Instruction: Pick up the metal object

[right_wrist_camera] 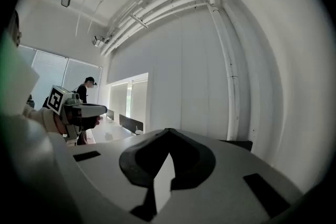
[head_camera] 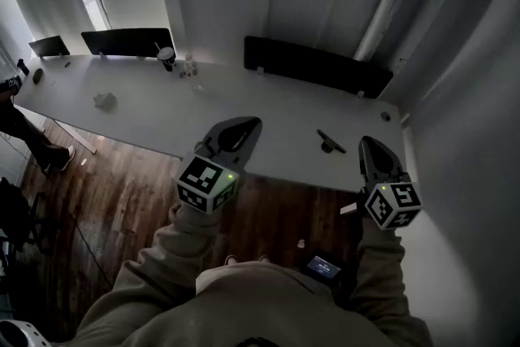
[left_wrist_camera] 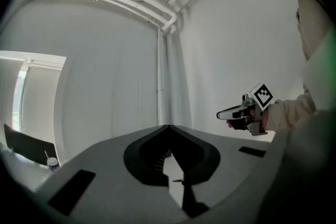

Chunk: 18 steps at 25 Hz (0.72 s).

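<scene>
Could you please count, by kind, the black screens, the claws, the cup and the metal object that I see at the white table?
Black screens: 3
Claws: 2, left claw, right claw
Metal object: 1
Cup: 1
Total: 7

The left gripper (head_camera: 244, 128) and the right gripper (head_camera: 370, 149) are held roughly level, side by side and well apart, both pointed forward. Each pair of jaws is closed tip to tip, with nothing gripped between them. Both forearms (head_camera: 188, 227), covered by beige sleeves, are extended ahead of the body.
</scene>
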Available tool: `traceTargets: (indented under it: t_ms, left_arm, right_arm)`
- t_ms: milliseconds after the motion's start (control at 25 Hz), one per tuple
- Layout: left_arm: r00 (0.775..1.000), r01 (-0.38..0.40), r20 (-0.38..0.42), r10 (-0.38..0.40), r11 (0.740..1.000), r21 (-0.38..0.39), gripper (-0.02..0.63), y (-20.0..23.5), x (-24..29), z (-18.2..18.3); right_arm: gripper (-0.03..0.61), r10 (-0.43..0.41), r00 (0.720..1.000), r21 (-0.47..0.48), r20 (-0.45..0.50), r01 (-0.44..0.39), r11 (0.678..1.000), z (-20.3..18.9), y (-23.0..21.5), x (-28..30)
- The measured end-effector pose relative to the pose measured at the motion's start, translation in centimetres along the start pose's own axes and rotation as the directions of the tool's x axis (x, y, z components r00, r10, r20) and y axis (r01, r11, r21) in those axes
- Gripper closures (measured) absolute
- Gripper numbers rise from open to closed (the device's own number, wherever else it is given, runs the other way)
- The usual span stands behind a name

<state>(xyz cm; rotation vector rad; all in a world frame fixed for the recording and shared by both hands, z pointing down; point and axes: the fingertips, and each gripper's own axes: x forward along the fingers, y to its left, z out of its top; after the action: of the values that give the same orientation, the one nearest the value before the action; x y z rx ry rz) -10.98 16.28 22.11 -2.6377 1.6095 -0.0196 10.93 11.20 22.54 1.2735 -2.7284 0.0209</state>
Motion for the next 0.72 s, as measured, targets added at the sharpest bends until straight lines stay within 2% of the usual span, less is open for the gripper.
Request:
traceTargets:
  t_ms: [400,600,720]
  left_arm:
    - [1.000,0.008,0.000,-0.008,1.000,-0.004,0.614,-0.5,1.2,-0.2]
    - [1.000,0.024,0.005,-0.024,1.000,-0.009,0.614,-1.3,1.4,-0.1]
    - [0.999,0.032,0.008,-0.031,0.999,-0.015,0.614,-1.5,1.8,-0.2]
  right_arm:
    - [0.560,-0.004,1.000,-0.015,0.012,0.004,1.000,0.0,-0.5,0.0]
    - [0.560,0.002,0.999,0.036,0.034,-0.003,0.999,0.0,-0.9,-0.1]
    - [0.560,-0.026,0.999,0.032,0.019,0.026,0.999,-0.4,-1.5,-0.3]
